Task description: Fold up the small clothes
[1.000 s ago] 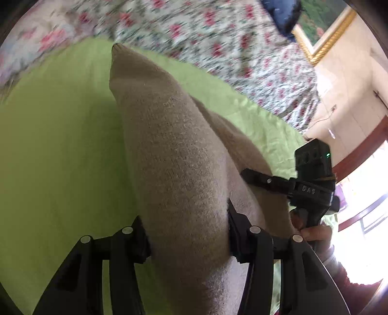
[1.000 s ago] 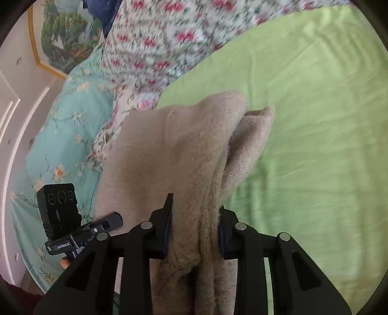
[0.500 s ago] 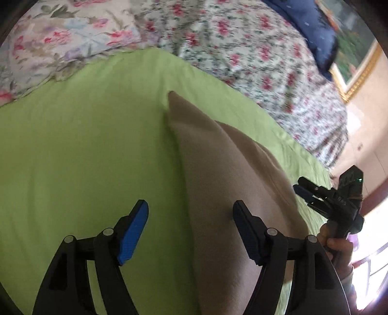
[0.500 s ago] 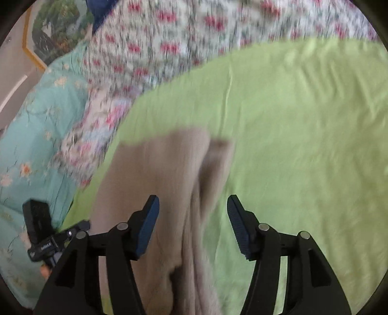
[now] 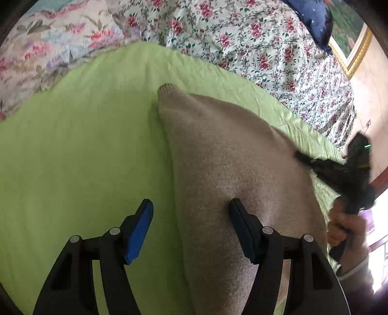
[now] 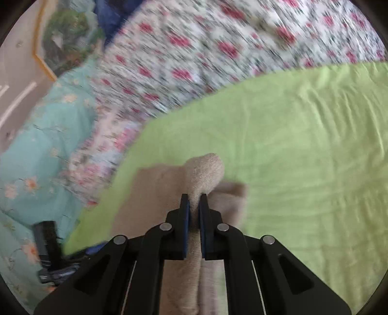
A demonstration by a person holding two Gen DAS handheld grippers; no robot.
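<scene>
A beige knitted garment (image 5: 232, 174) lies folded on the green sheet (image 5: 80, 155). My left gripper (image 5: 191, 210) is open, its blue pads apart, hovering over the garment's left edge and holding nothing. In the right wrist view my right gripper (image 6: 194, 201) is shut on a raised fold of the beige garment (image 6: 206, 169), pinching the cloth between its pads. The right gripper also shows in the left wrist view (image 5: 339, 169) at the garment's far right edge, blurred.
Floral bedding (image 5: 242, 36) lies behind the green sheet. A dark blue pillow (image 5: 312, 19) and a gold-framed picture (image 5: 351, 48) are at the back right. A teal floral quilt (image 6: 36, 150) lies to the left in the right wrist view.
Both grippers let go of the garment and opened as it dropped flat. The right gripper has since shut on a fold of it; the left stays open and has drawn back.
</scene>
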